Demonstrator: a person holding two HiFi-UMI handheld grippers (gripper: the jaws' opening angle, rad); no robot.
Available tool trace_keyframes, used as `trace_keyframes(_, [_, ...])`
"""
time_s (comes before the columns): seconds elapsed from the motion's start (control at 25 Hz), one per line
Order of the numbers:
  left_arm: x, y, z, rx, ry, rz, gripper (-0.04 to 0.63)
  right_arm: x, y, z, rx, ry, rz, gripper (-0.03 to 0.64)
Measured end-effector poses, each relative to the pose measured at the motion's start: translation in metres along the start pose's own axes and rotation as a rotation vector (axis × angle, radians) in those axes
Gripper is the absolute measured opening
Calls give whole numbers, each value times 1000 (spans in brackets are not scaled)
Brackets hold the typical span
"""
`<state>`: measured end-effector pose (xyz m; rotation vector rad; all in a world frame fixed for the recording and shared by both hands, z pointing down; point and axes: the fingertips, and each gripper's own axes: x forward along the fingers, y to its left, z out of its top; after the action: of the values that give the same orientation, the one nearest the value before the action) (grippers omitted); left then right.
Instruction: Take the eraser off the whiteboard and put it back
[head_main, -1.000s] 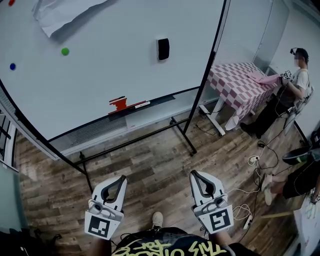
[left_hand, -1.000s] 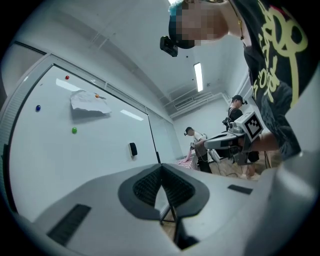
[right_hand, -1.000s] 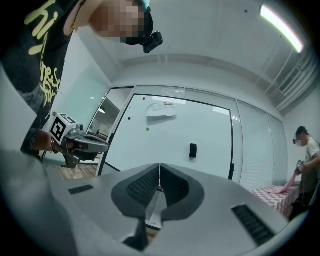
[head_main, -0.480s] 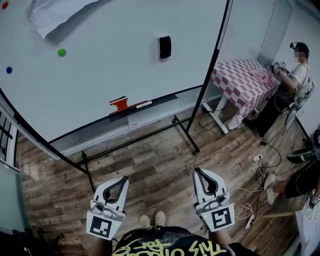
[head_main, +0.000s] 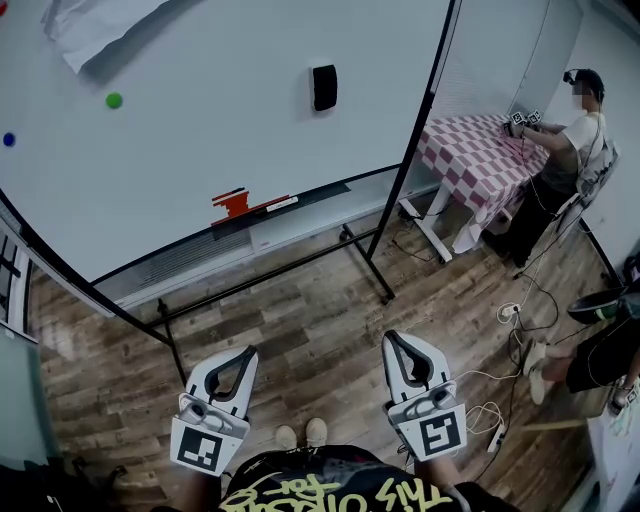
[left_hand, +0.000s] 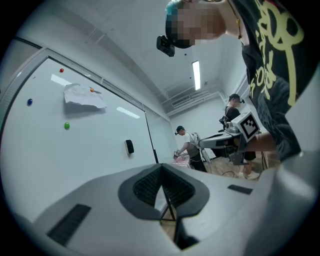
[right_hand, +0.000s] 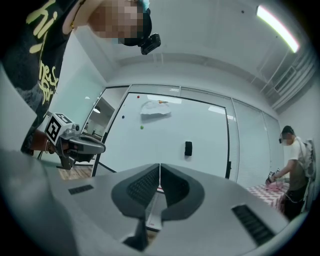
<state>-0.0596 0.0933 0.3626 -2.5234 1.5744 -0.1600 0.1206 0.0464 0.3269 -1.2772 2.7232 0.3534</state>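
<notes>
The whiteboard is big, white and smooth, with a thin black frame. At its left are a little round blue magnet and a round green magnet. Above them hangs a white sheet of paper, all crumpled. Lower down, a flat red thing lies on the long dark tray at the board's bottom edge. The eraser is a small black block with rounded corners. It sticks flat on the board, up high and to the right of the middle, well apart from both grippers. The floor is brown wood planks. To the right stands a bench under a pink and white checked cloth, and a person is at its far side.

The left gripper is white plastic with dark ribbed pads. Its jaws are pressed together at the tips with nothing between them. The right gripper looks the same, and its jaws are also closed tight and empty. Both are held low over the floor, pointing toward the board and touching nothing.
</notes>
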Motion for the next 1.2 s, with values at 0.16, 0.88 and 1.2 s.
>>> trace_keyframes(0.16, [9,-3,4,11,-2,0,6,-3,-11,-2,0,4,0,9])
trace_keyframes(0.88, [37,-20,7,30,7,-23,6,-15,-33,-27,59,23,5,9])
trace_keyframes(1.2, [66,3,8,37,-32,-41,6,14,-46,-30,25,4,-17,9])
